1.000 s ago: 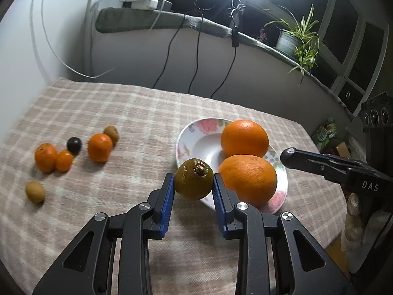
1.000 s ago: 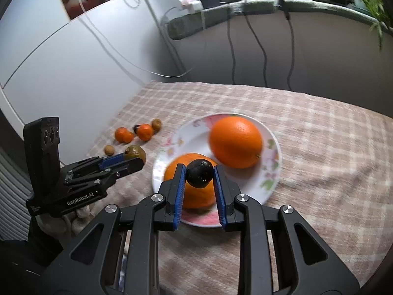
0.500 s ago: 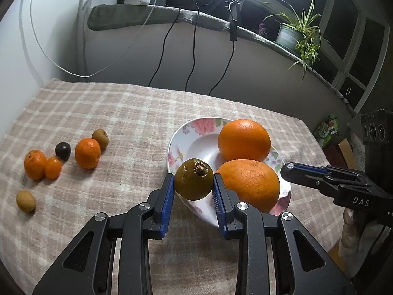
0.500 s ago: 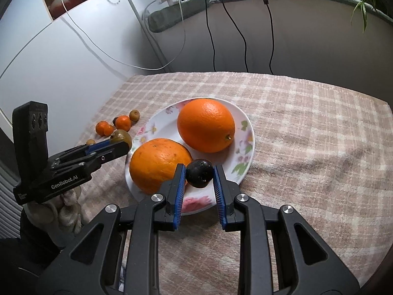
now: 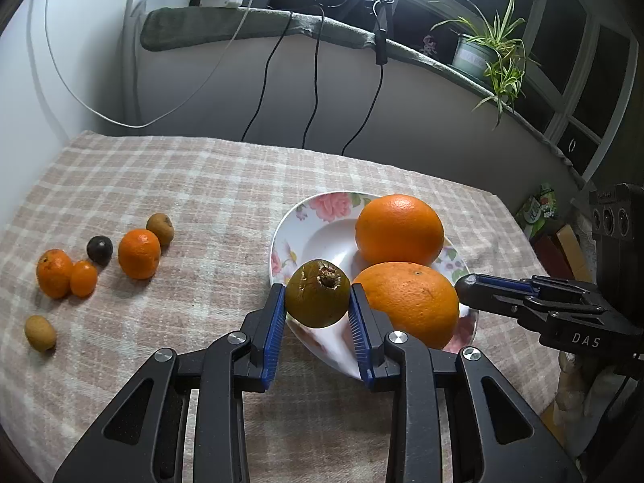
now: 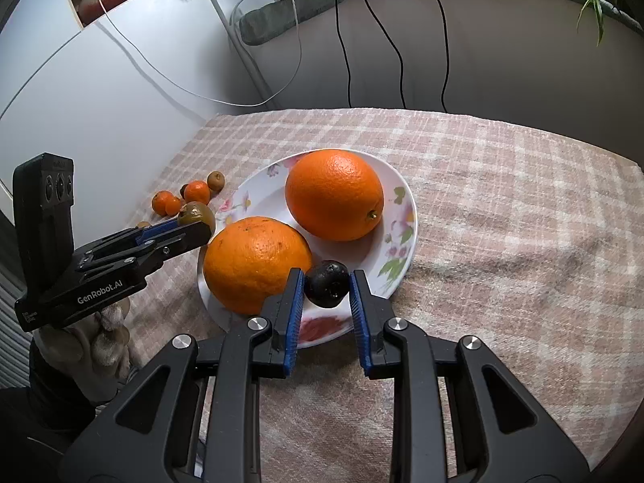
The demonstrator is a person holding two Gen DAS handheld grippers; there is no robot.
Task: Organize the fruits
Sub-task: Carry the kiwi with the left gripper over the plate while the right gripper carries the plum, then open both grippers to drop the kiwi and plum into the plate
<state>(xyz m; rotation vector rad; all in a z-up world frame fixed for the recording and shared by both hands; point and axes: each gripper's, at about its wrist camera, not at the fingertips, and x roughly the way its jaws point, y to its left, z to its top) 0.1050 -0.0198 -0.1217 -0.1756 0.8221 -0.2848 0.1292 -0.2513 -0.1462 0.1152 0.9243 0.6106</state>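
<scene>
left wrist: checked cloth [image 5: 201, 185], possibly windowsill [image 5: 322, 28]

The right tongs [image 6: 325, 297] now stand slightly parted, the dark fruit [image 6: 327, 284] loose between them on the plate [image 6: 404, 217] rim, no longer lifted above the near orange [image 6: 256, 263].

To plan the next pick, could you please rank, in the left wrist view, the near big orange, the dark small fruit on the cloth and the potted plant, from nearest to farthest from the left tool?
1. Near big orange, on the plate, right beside the left tool.
2. Dark small fruit, on the cloth, far left.
3. Potted plant, on the ledge behind, upper right.
</scene>
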